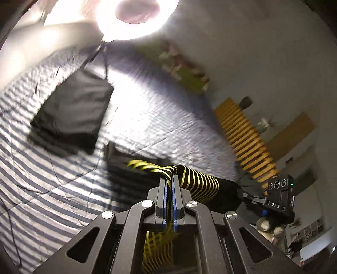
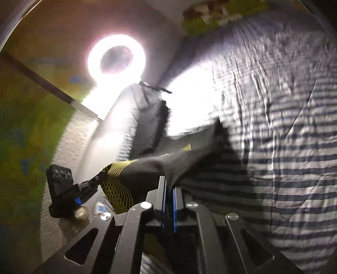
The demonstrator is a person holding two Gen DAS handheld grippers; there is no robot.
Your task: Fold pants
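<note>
— So both grippers were clamped on the pants (image 1: 198,179)?
— Yes: left gripper (image 1: 169,183) and right gripper (image 2: 169,185) each pinched an edge, cloth slung between them above the bed (image 1: 52,179).
— Handling?
— Light and limp, probably; hold near the corners.

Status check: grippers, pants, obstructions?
Left gripper and right gripper both shut on pants. Pants slung between them above striped bedsheet. Nothing blocking.

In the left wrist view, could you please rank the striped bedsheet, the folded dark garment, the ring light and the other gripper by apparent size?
1. striped bedsheet
2. folded dark garment
3. ring light, cut off by the frame, so uncertain against the garment
4. right gripper
</note>
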